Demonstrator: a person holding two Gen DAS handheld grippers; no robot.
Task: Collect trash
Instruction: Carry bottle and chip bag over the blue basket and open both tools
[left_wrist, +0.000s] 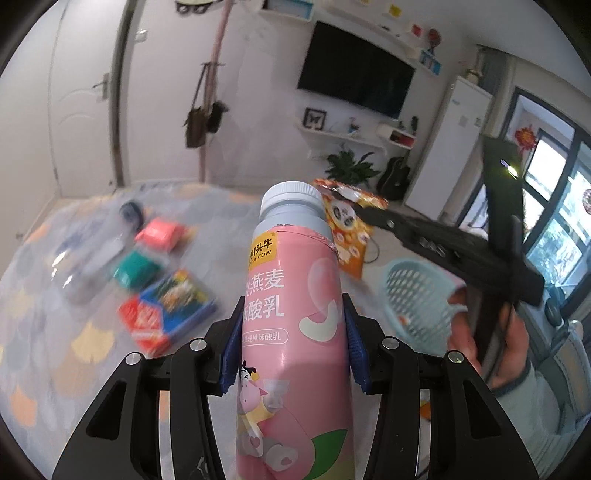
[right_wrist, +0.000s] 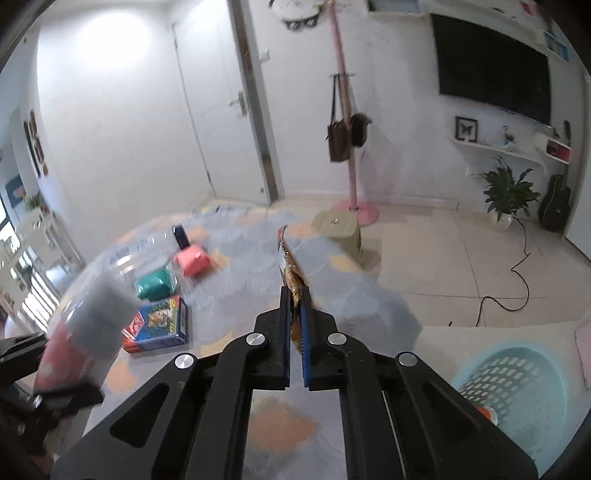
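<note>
The left gripper (left_wrist: 291, 339) clamps the pink yoghurt bottle (left_wrist: 291, 314), its long axis running up and away between the pads. The right gripper (right_wrist: 295, 332) is pinched tight on the snack wrapper (right_wrist: 290, 269). The blue basket (right_wrist: 517, 391) sits lower right of the right gripper, the nearer one, so both loads likely go there.

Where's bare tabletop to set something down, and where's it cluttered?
Bare: the tablecloth between the pink packet and the snack wrapper, and the near strip below the colourful box. Crowded: the left cluster, with the green packet and clear bottle.
</note>
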